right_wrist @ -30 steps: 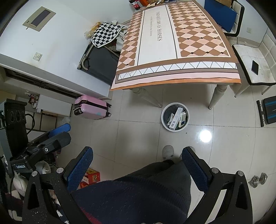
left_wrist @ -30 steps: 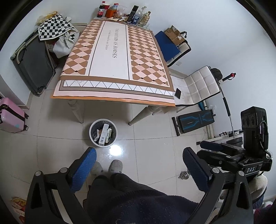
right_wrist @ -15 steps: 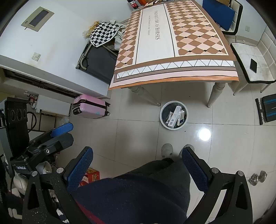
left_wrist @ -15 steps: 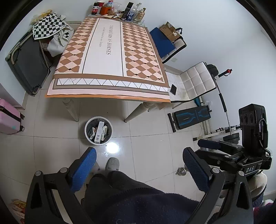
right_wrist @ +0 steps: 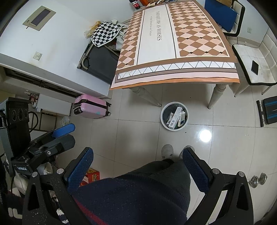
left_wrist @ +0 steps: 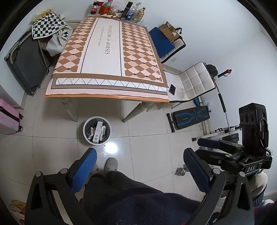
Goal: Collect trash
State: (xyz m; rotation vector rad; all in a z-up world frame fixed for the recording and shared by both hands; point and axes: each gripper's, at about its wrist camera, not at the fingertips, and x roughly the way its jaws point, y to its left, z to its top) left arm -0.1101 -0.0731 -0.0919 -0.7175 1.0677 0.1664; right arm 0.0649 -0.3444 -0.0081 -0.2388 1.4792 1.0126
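Below the left fingers (left_wrist: 83, 171), a box (left_wrist: 16, 206) cut by the frame edge; beyond both, far bottles (left_wrist: 128, 9) too small to identify; bin (left_wrist: 85, 123) depths hidden under cartons (left_wrist: 97, 132).

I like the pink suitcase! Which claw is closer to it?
Left. The left claw hangs on the suitcase's side of the person. The right claw is on the far side, toward the bench.
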